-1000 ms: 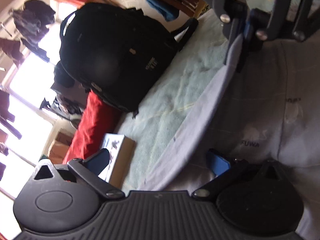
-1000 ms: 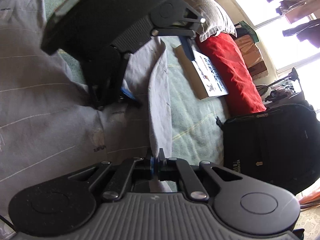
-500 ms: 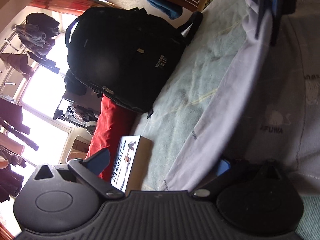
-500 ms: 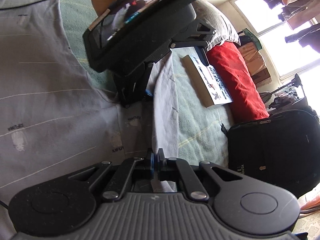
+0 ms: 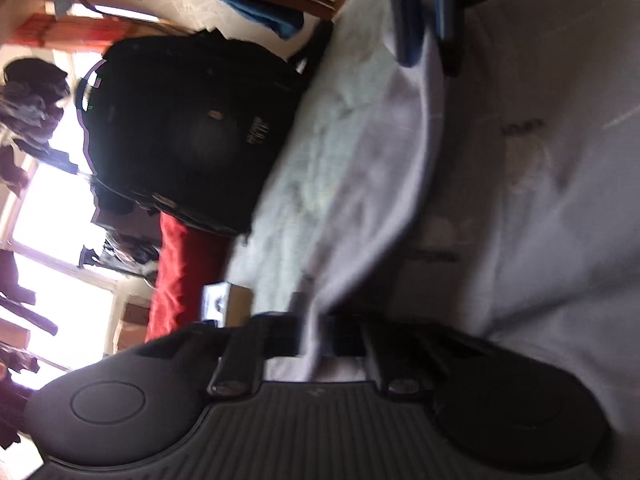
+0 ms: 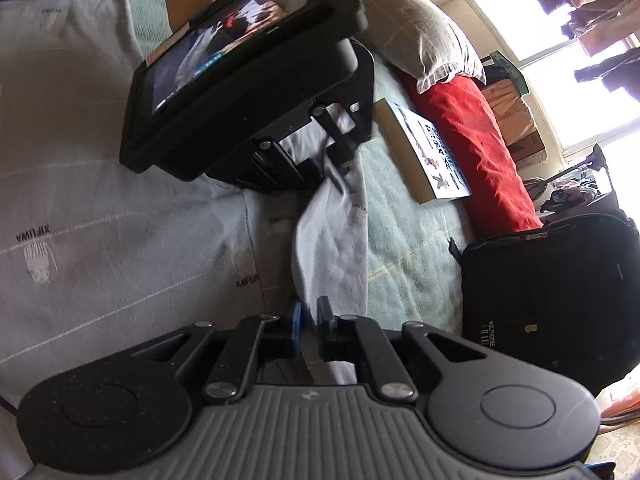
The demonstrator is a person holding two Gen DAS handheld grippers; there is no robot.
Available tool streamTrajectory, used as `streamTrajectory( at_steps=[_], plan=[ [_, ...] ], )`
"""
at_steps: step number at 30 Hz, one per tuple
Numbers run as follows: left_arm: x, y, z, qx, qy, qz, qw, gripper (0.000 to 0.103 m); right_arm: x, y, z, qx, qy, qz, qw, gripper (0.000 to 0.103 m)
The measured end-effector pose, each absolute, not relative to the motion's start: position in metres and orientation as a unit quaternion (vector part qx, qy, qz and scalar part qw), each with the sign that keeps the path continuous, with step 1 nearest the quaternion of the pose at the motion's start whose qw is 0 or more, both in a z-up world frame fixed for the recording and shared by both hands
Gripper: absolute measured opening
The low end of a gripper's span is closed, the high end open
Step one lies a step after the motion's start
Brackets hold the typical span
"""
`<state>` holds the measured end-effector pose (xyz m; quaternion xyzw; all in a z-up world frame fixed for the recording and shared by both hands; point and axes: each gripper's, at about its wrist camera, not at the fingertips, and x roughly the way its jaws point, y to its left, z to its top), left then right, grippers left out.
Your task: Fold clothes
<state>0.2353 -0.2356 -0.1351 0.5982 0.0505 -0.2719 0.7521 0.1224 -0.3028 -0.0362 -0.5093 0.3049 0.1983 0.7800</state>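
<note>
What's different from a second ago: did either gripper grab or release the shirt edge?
The left gripper, jaws wide apart a second ago, has dropped onto the pale shirt and shut on its folded edge. The right gripper, which was pinching the same edge, is opening its jaws, with the cloth still between them. The black backpack, book and red cushion lie as before.

Pale grey printed garment (image 6: 100, 216), edge lifted, on bed
</note>
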Motion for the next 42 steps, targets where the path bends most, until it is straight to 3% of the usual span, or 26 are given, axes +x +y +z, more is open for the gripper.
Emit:
streamTrajectory(
  at_steps=[4, 9, 11, 13, 24, 33, 42],
  plan=[
    [0.239, -0.235, -0.132, 0.582, 0.066, -0.274, 0.763, 0.0, 0.12, -0.302, -0.046, -0.517, 0.309, 0.195, 0.774, 0.025],
    [0.238, -0.235, -0.134, 0.583, 0.063, -0.27, 0.764, 0.0, 0.134, -0.3, -0.057, -0.512, 0.314, 0.181, 0.779, 0.026],
    [0.238, -0.235, -0.135, 0.585, 0.062, -0.268, 0.763, 0.0, 0.139, -0.3, -0.058, -0.504, 0.321, 0.179, 0.782, 0.022],
    [0.238, -0.236, -0.133, 0.59, 0.06, -0.268, 0.76, 0.0, 0.143, -0.3, -0.057, -0.492, 0.331, 0.176, 0.786, 0.004],
    [0.213, -0.228, -0.099, 0.619, 0.025, -0.253, 0.743, 0.0, 0.114, -0.312, -0.012, -0.475, 0.288, 0.158, 0.816, 0.004],
    [0.148, -0.211, -0.06, 0.64, -0.004, -0.25, 0.727, 0.0, 0.068, -0.34, 0.022, -0.437, 0.243, 0.17, 0.849, 0.004],
    [0.067, -0.208, -0.07, 0.65, -0.006, -0.287, 0.704, 0.0, 0.022, -0.371, 0.014, -0.403, 0.249, 0.205, 0.857, 0.004]
  ],
)
